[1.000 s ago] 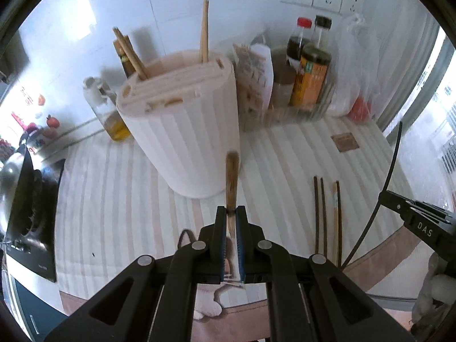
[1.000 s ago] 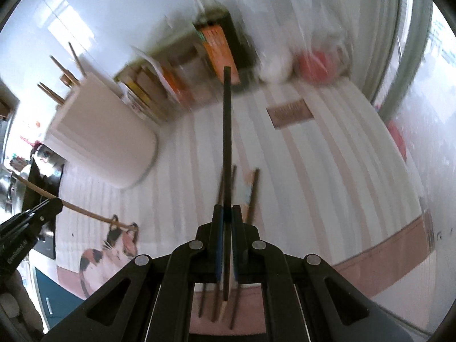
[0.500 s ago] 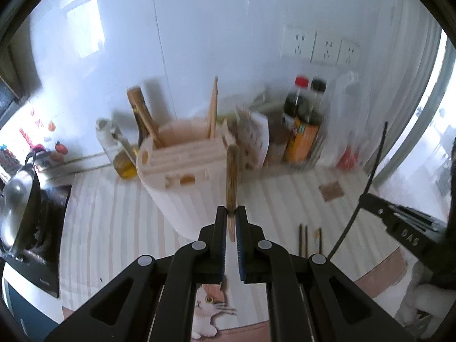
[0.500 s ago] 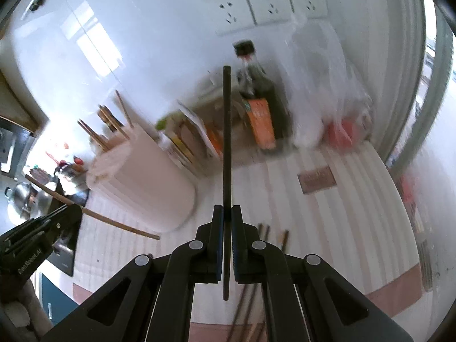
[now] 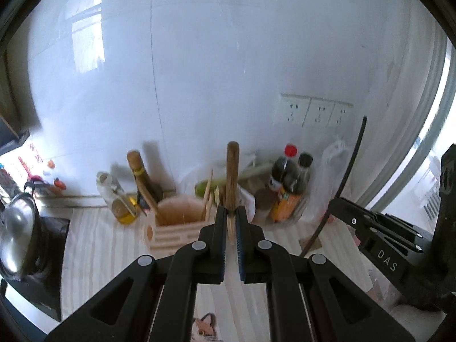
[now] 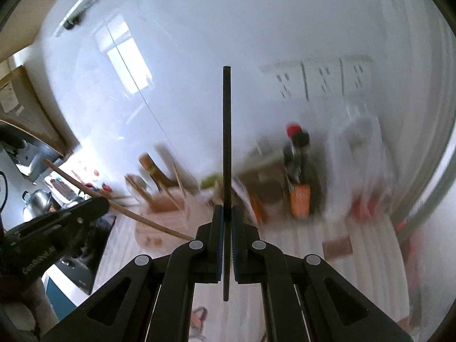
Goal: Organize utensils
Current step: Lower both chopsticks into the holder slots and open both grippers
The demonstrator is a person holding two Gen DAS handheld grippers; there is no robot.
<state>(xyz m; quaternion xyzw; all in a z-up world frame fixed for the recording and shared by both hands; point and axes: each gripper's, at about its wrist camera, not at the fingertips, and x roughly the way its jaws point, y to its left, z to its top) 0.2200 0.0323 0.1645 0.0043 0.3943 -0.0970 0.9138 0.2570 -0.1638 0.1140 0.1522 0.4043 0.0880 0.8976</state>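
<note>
The brown chopstick [image 5: 232,182] stands nearly upright in the left wrist view, pinched low on its shaft by the left gripper [image 5: 231,225], whose jaws are narrowed right down onto it. Its rounded top rises in front of the white wall [image 5: 199,71]. Seen from the right wrist camera, the same stick [image 6: 119,206] runs as a long slant out of both sides of the left gripper [image 6: 94,208] at the left edge.

The black chopstick [image 6: 227,148] is clamped the same way in the right gripper [image 6: 225,219]; its jaws are closed tight on it, with a long length pointing up the frame and a short tail hanging below the pads. In the left wrist view it [image 5: 346,171] shows as a thin dark curve rising from the right gripper [image 5: 339,203] at the right side.

Below and beyond the left gripper sits the pale holder [image 5: 173,222], a slotted block on the striped counter [image 5: 94,245]. Several wooden utensils [image 5: 142,182] lean out of its top. Just left of the holder stands an oil bottle [image 5: 119,199]. To its right, against the wall, are two dark sauce bottles [image 5: 290,185], one with a red cap, and a clear plastic bag [image 5: 333,176]. Three sockets [image 5: 316,111] sit on the wall above them.

At the far left a steel kettle [image 5: 17,228] rests on a dark stove [image 5: 48,268]. A cat print [image 5: 203,327] shows on the counter covering near the bottom edge. The right wrist picture is blurred, so the bottles [image 6: 299,176] and holder [image 6: 165,216] there are smeared.
</note>
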